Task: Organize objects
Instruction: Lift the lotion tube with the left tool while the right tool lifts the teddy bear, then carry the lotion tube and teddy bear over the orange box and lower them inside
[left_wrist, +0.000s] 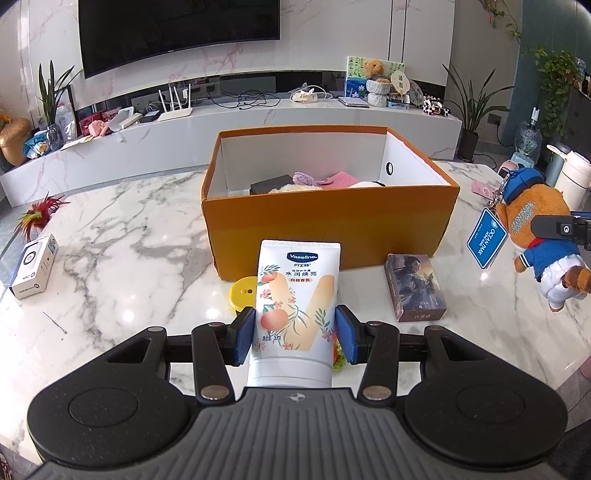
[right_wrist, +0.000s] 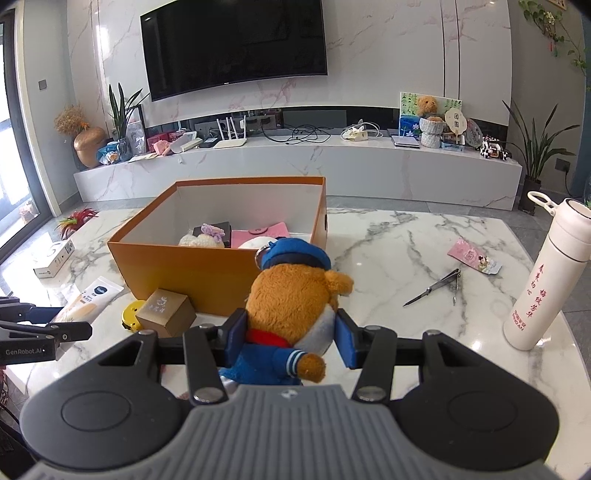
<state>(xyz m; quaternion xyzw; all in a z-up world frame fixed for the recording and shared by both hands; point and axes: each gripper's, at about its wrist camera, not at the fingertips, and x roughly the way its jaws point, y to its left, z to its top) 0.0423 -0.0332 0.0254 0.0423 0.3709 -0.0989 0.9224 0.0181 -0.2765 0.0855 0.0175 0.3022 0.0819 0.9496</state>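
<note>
My left gripper (left_wrist: 295, 334) is shut on a white Vaseline lotion tube (left_wrist: 295, 295), held upright just in front of the orange cardboard box (left_wrist: 332, 225). My right gripper (right_wrist: 290, 338) is shut on a brown plush bear (right_wrist: 291, 295) in a blue cap and jacket, lifted above the table near the box's front right corner (right_wrist: 221, 273). In the left wrist view the bear (left_wrist: 535, 229) hangs at the far right with a blue tag. The box holds a black case, pink items and pale knitted things.
On the marble table (left_wrist: 129, 240) lie a yellow round lid (left_wrist: 242, 291), a small picture box (left_wrist: 415, 288) and a white carton (left_wrist: 35, 271). To the right are nail clippers (right_wrist: 436, 288), a pink packet (right_wrist: 472, 258) and a white flask (right_wrist: 550, 273). A gold box (right_wrist: 166, 312) sits by the orange box.
</note>
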